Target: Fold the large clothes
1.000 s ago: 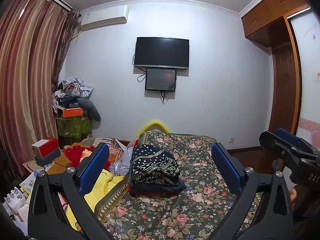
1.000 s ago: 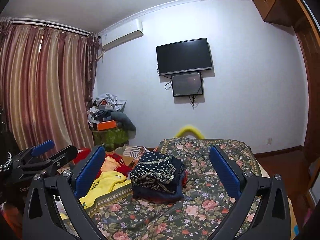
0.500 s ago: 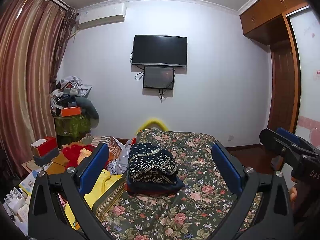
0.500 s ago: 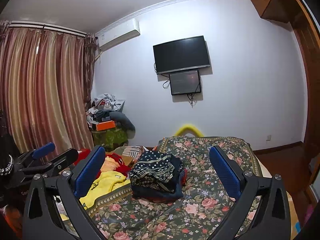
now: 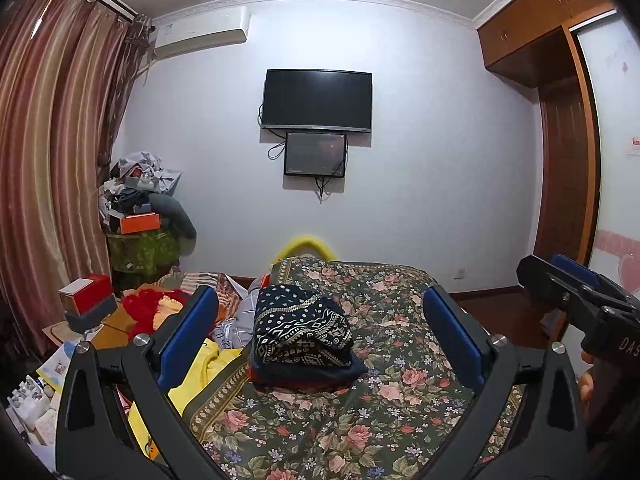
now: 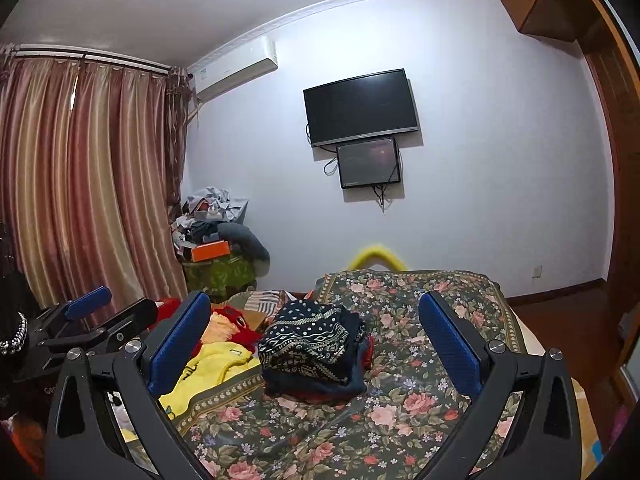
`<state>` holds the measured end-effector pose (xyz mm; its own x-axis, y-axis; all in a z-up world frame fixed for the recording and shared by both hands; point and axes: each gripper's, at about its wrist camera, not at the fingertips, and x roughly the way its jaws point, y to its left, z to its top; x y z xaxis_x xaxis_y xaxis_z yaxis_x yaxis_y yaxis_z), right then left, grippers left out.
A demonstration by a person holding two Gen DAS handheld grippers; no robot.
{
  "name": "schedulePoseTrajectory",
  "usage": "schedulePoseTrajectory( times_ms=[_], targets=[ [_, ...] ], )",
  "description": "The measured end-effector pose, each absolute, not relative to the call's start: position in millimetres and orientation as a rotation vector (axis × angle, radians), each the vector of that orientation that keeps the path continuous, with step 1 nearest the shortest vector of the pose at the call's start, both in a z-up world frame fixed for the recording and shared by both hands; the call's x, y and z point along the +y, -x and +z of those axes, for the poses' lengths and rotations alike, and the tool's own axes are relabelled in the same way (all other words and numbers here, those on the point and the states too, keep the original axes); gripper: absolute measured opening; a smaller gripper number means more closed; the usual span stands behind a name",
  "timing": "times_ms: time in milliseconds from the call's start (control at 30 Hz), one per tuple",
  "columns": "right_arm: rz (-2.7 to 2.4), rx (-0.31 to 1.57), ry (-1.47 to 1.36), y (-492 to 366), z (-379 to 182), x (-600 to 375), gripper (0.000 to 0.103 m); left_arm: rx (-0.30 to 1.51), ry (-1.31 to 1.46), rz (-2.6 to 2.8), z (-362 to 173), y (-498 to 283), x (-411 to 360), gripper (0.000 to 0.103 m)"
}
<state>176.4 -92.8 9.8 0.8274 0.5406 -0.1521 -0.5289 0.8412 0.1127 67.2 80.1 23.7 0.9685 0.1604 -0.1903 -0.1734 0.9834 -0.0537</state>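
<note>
Both tools are held above the near end of the bed, facing the far wall. The left gripper [image 5: 320,336], black frame with blue finger pads, has its jaws spread wide with nothing between them. The right gripper [image 6: 314,338], same build, is likewise released and empty.

The folded stack of dark navy clothes with white dot and diamond print [image 5: 302,334] sits on the dark floral bedspread [image 5: 384,364], left of the bed's middle and clear of both tools. A red layer shows at the stack's base (hard to tell which garment).

Left of the stack: a crumpled yellow garment [image 6: 208,372] at the bed's edge, and a red fluffy item [image 6: 236,324] beyond it.

On the far wall, a black flat television [image 5: 317,100] hangs above a smaller dark screen [image 5: 315,154]. Striped pinkish curtains [image 6: 80,184] cover the left side.
</note>
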Motion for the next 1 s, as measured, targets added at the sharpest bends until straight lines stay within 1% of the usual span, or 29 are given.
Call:
schedulePoseTrajectory(
  times_ms=[567, 1000],
  targets=[
    [0.562, 0.194, -0.068, -174.5, 8.2, -87.2, 0.103, 0.224, 0.074, 0.140, 20.9, -72.5, 77.2, 0.103],
    [0.555, 0.202, -0.070, -175.9, 7.5, -85.3, 0.103, 0.218, 0.074, 0.135, 20.4, -73.1, 74.2, 0.103]
  ],
)
